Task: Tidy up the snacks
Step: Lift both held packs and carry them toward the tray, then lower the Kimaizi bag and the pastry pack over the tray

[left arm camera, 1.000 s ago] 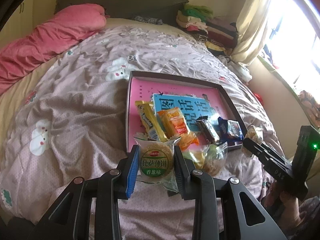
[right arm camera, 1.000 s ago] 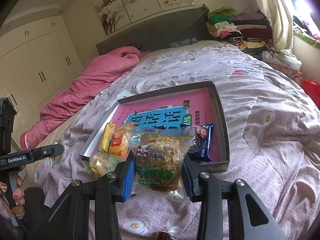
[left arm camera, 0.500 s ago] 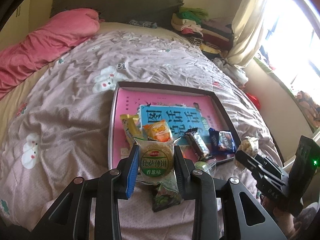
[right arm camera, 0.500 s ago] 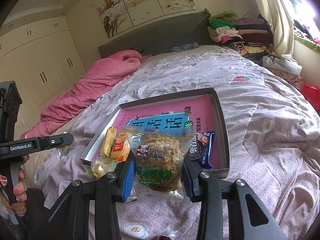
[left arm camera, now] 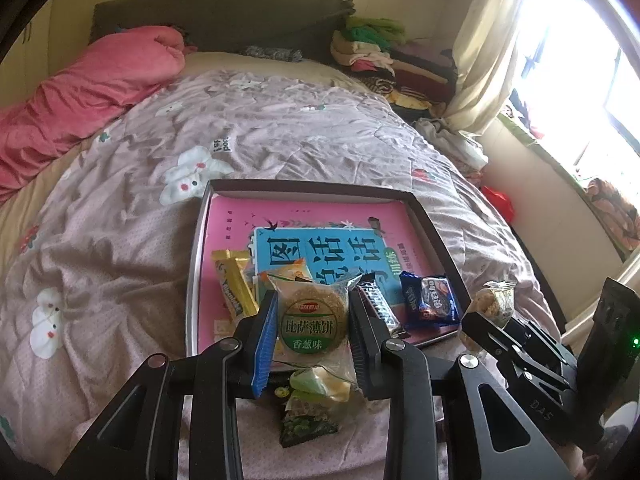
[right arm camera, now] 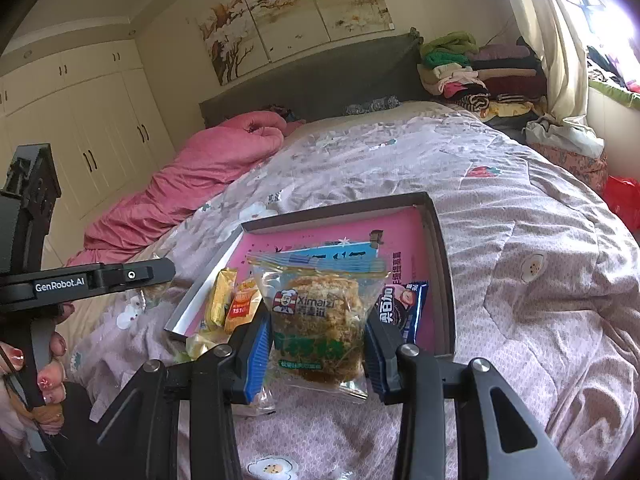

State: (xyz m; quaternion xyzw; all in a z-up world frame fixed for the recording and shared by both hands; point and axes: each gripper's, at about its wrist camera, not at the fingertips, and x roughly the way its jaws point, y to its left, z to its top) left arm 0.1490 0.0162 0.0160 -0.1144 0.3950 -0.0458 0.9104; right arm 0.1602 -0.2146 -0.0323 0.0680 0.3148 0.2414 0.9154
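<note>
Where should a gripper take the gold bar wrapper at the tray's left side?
Grip the gold bar across its narrow width at mid-length, coming straight down from above. It lies flat and long in the tray, near the left wall, with an orange packet close by, so a side approach looks cramped.

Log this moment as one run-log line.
left tongs: shut on round cracker packet | right tongs: shut on Ximaizi snack bag | both above the box tray, near edge | gold bar in tray

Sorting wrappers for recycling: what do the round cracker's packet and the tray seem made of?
Cracker packet, held by the left gripper: thin clear plastic film, glossy, crinkled, cracker visible through it. Tray: probably cardboard, a box lid; thin dark matte walls, light inner face.
</note>
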